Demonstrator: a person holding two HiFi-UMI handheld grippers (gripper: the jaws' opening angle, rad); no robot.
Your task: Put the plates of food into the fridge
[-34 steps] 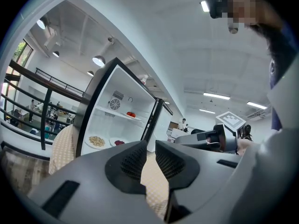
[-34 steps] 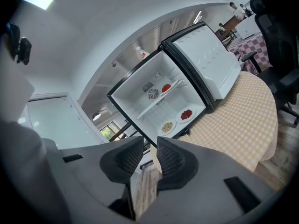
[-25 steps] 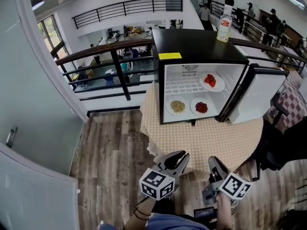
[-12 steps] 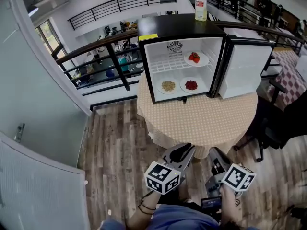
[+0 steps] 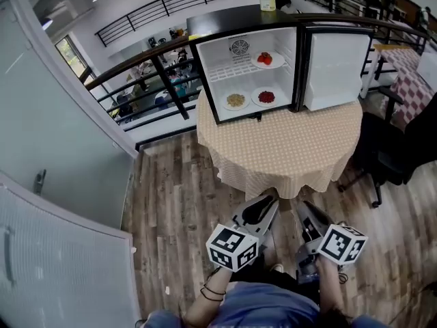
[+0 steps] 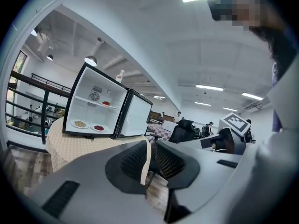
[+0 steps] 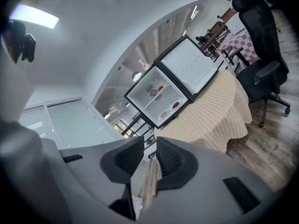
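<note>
Head view, nearest first: finds left gripper (image 5: 268, 201) and right gripper (image 5: 304, 208) low by the body, side by side, pointing ahead and roughly level. Jaws on each a narrow slit apart, gripping nothing. Well short of the tabletop (image 5: 287, 152). Farther, straight ahead: fridge (image 5: 212, 29) with its door (image 5: 334, 70) swung out to the right. Already inside: yellowish plate (image 5: 235, 101) and red plate (image 5: 266, 97) on the bottom, shelf plate (image 5: 268, 59) above. Probably only the door left to shut, on the right gripper's side.
</note>
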